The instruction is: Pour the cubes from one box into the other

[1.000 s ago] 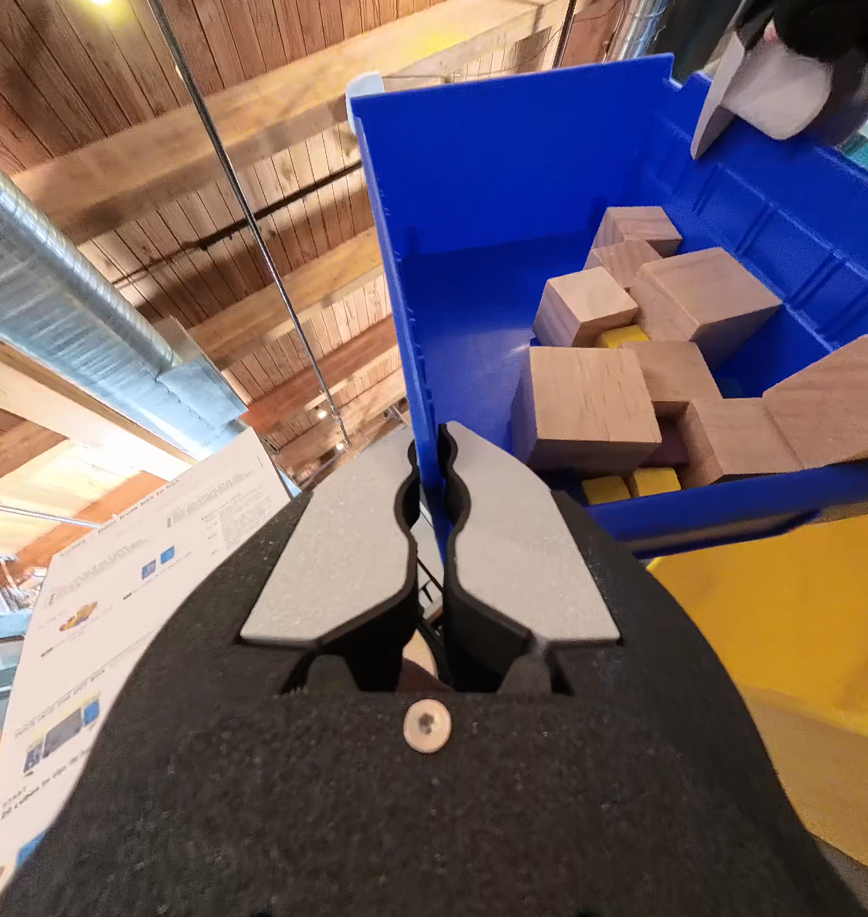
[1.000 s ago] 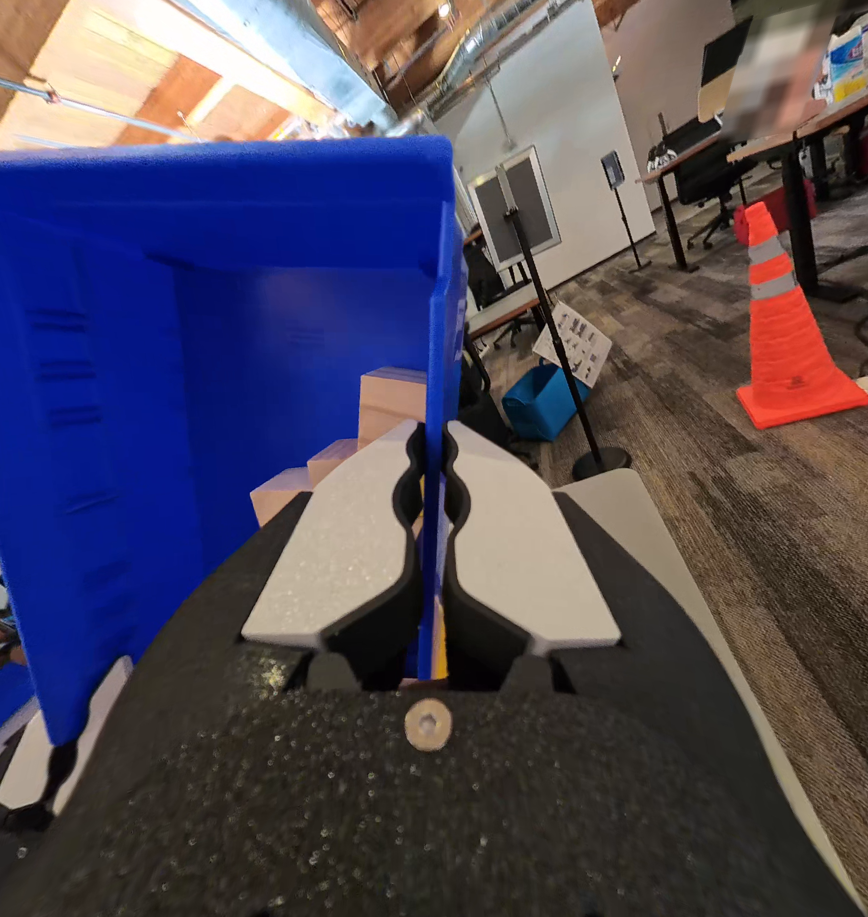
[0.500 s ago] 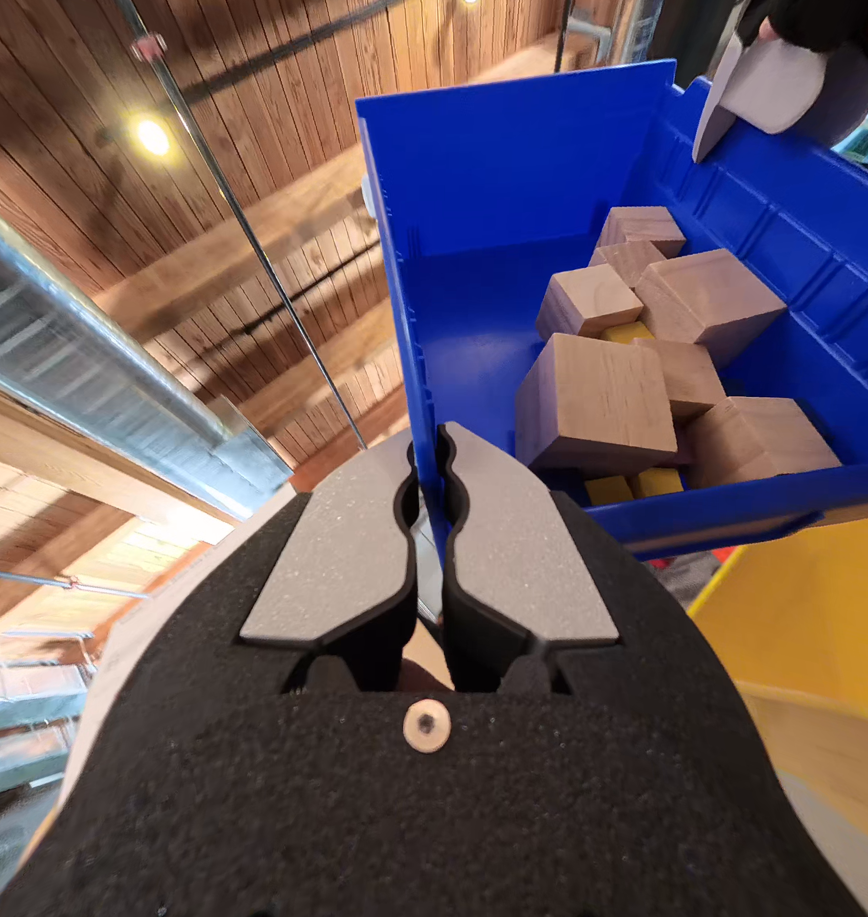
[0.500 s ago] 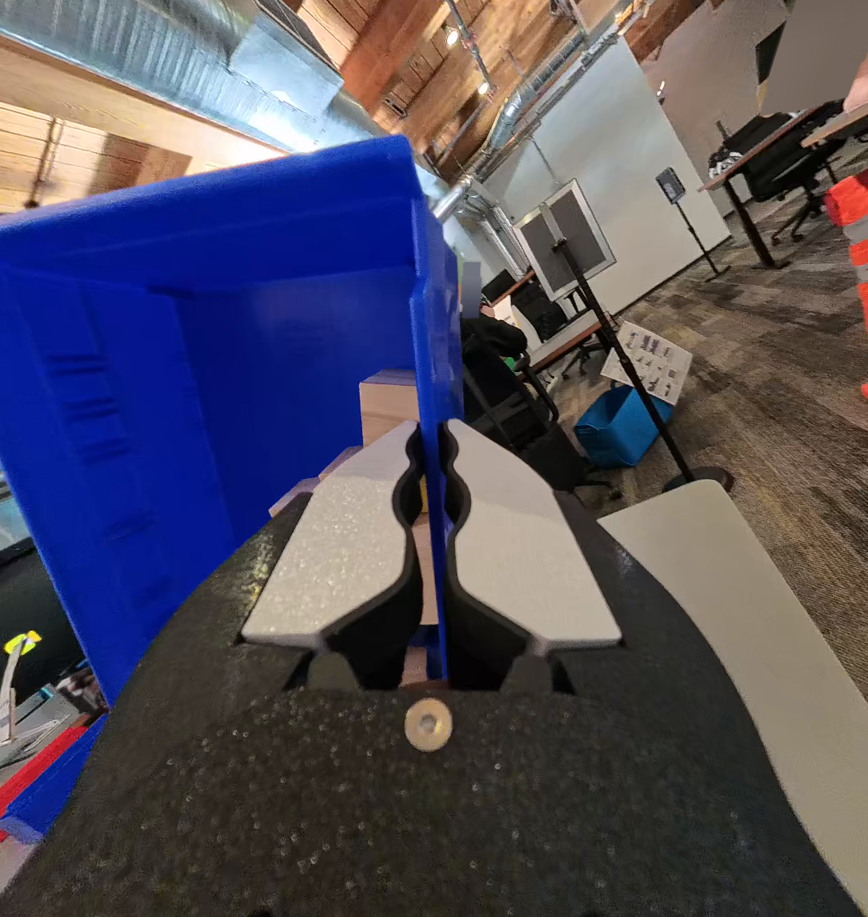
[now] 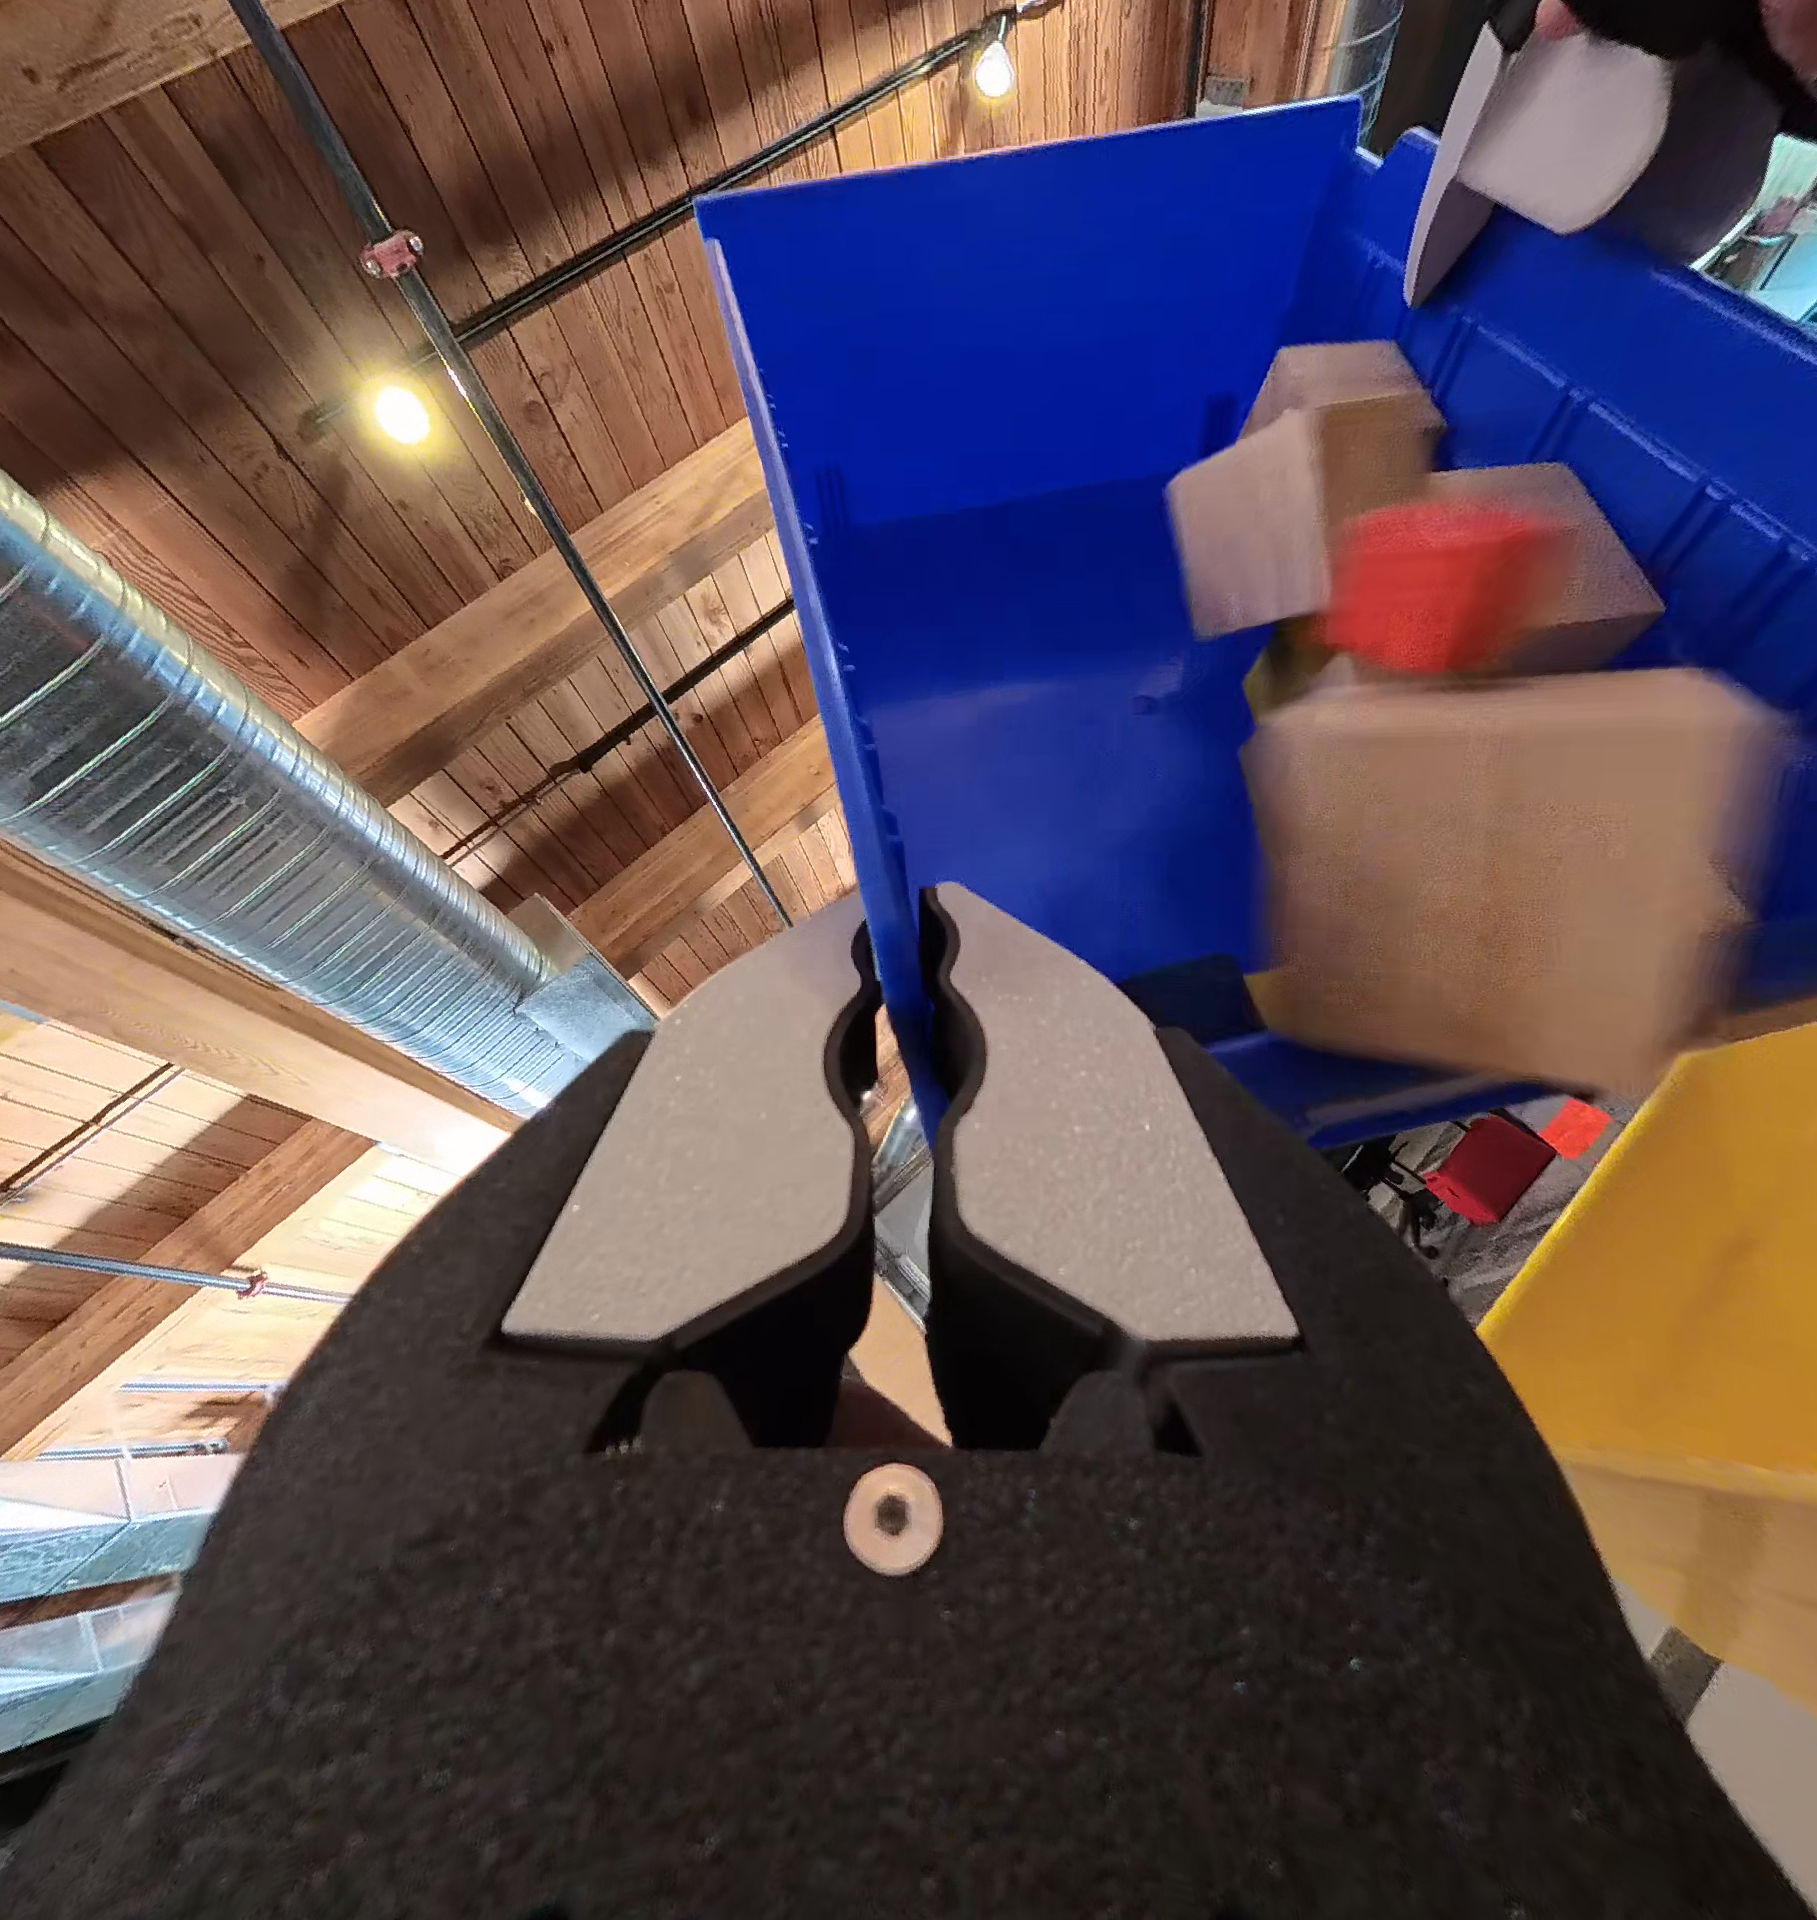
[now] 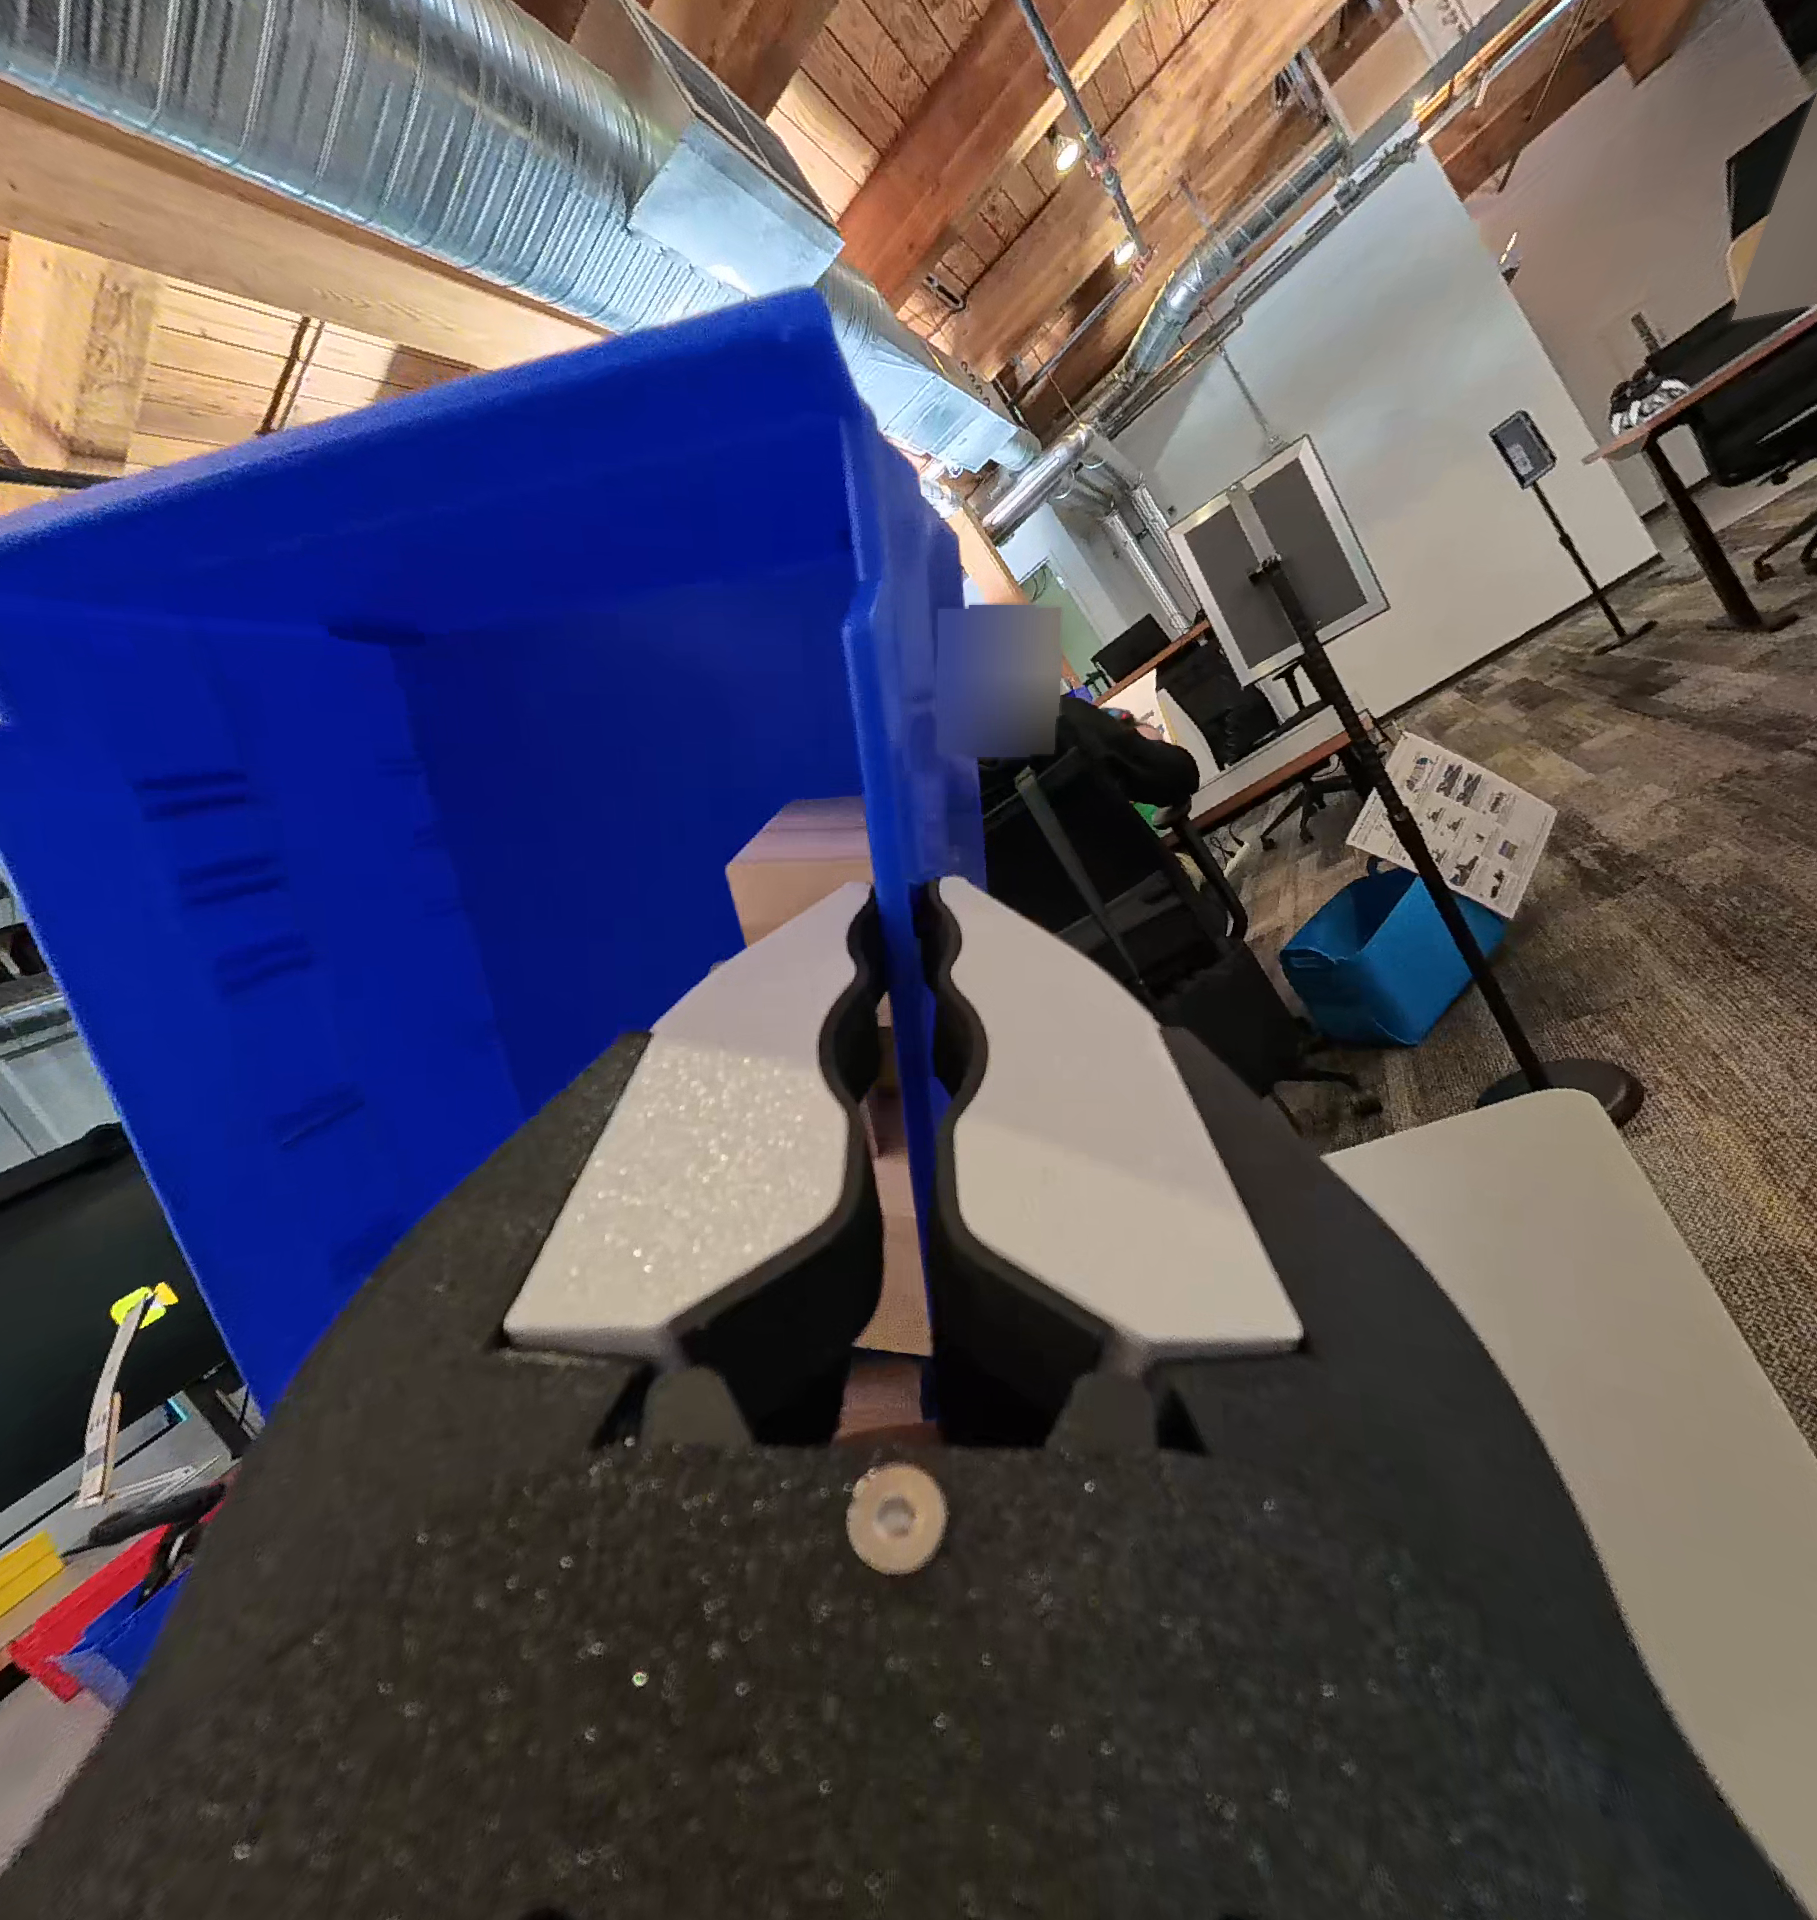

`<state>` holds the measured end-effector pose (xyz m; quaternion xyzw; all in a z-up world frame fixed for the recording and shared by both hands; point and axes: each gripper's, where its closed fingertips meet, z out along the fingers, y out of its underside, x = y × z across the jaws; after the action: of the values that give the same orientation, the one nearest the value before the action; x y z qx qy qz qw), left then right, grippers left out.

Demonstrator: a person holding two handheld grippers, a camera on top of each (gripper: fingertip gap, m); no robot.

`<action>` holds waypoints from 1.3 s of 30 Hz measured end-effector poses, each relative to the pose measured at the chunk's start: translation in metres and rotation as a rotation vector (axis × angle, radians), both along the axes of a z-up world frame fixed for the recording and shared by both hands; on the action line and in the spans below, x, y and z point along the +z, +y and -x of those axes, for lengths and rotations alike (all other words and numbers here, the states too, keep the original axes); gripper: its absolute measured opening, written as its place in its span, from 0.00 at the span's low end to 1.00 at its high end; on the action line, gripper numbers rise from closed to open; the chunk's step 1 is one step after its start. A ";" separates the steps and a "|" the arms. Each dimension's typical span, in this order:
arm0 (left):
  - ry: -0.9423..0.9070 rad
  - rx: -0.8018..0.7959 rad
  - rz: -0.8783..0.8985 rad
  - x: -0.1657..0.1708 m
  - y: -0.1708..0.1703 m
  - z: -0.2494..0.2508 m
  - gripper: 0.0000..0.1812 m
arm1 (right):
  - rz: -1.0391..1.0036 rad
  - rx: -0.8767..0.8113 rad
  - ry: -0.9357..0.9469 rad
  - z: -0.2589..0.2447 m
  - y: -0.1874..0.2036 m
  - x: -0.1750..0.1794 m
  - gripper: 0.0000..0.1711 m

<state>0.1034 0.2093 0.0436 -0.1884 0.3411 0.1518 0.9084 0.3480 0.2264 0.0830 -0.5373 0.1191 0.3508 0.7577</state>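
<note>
Here your left gripper [image 5: 902,935] is clamped on one side wall of the blue box [image 5: 1029,436], its jaws nearly together with only the thin plastic between them. Your right gripper [image 6: 896,925] pinches the opposite wall of the same box [image 6: 468,644] in the same way, and in the left wrist view one of its pale fingers [image 5: 1486,135] shows over the far rim at the top right.

The box is tipped steeply with its open front lowered toward the yellow box [image 5: 1714,1278], whose wall sits just below and to the right of the blue lip. Wooden cubes [image 5: 1486,873] are blurred at that lip, the largest overlapping the front edge; a red cube [image 5: 1434,582] lies among smaller wooden ones farther up inside. From the right wrist view, only one wooden cube [image 6: 795,883] peeks out behind the clamped wall.

Around you: a silver duct [image 5: 208,779] and wooden ceiling boards [image 5: 208,312] overhead, a red object [image 5: 1491,1179] on the floor under the blue lip, a white tabletop [image 6: 1610,1403] to your right, a black stand [image 6: 1423,894] carrying a printed sheet [image 6: 1455,821], a blue tub [image 6: 1392,966] on the carpet, and a seated person [image 6: 1122,769] behind the box wall.
</note>
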 end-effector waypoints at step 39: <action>-0.030 0.054 -0.022 0.020 -0.026 0.009 0.02 | 0.065 0.079 -0.102 -0.001 0.001 0.031 0.04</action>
<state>0.0947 0.1831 0.0638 -0.1900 0.3205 0.1773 0.9109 0.3487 0.2272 0.1141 -0.5830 0.0703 0.3484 0.7306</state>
